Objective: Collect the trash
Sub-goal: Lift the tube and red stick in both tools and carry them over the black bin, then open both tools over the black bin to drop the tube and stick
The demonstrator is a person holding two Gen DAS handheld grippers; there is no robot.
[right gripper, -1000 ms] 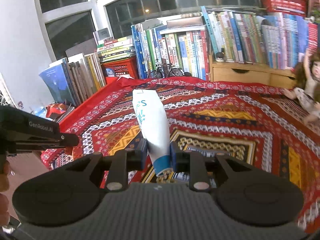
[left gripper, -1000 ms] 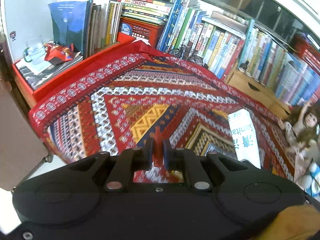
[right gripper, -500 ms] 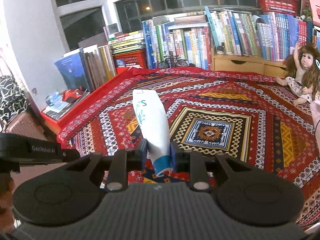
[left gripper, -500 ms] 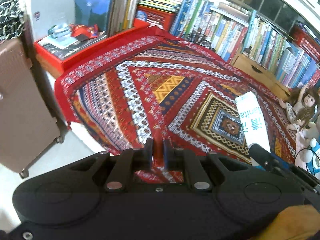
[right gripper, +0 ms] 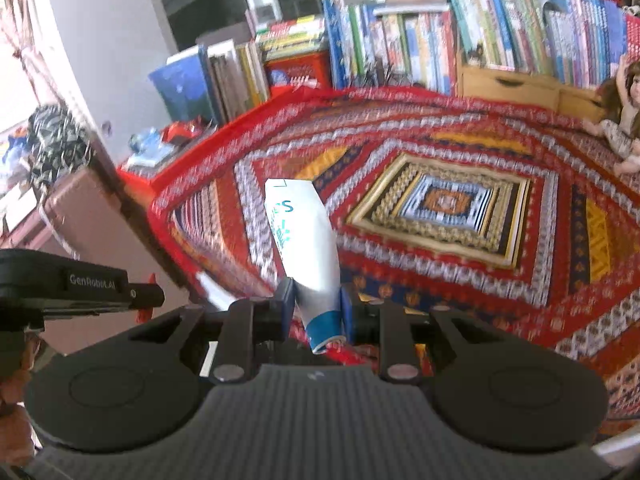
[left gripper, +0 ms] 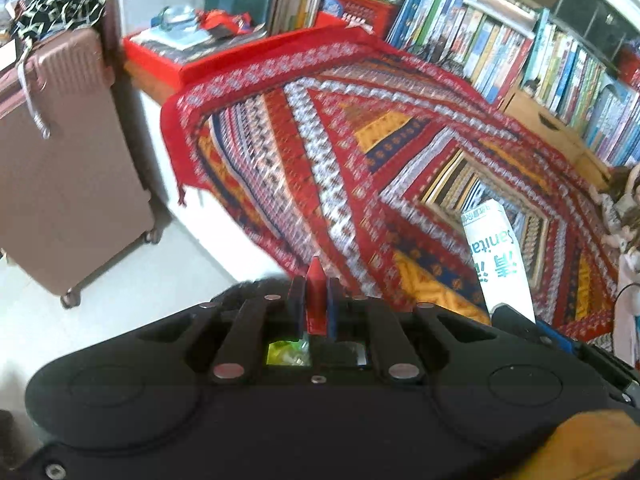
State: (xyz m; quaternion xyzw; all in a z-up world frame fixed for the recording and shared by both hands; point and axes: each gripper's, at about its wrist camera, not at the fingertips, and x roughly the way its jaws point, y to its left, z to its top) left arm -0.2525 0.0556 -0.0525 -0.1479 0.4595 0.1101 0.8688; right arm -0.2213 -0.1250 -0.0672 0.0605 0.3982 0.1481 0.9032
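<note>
The left gripper [left gripper: 315, 306] is clamped nearly shut on a thin red wrapper [left gripper: 315, 296], whose pointed tip sticks up between the jaws. The right gripper [right gripper: 315, 310] is pinched on the lower end of a white packet [right gripper: 306, 248] with teal lettering, which stands up and leans slightly left above the jaws. Both pieces of trash are held in the air over the near edge of a red patterned cloth [right gripper: 440, 216] that covers a table. A pink suitcase [left gripper: 60, 184] stands on the pale floor at left. Rows of books [right gripper: 460, 40] line the far side, and a doll [right gripper: 618, 120] sits at the right edge.
</note>
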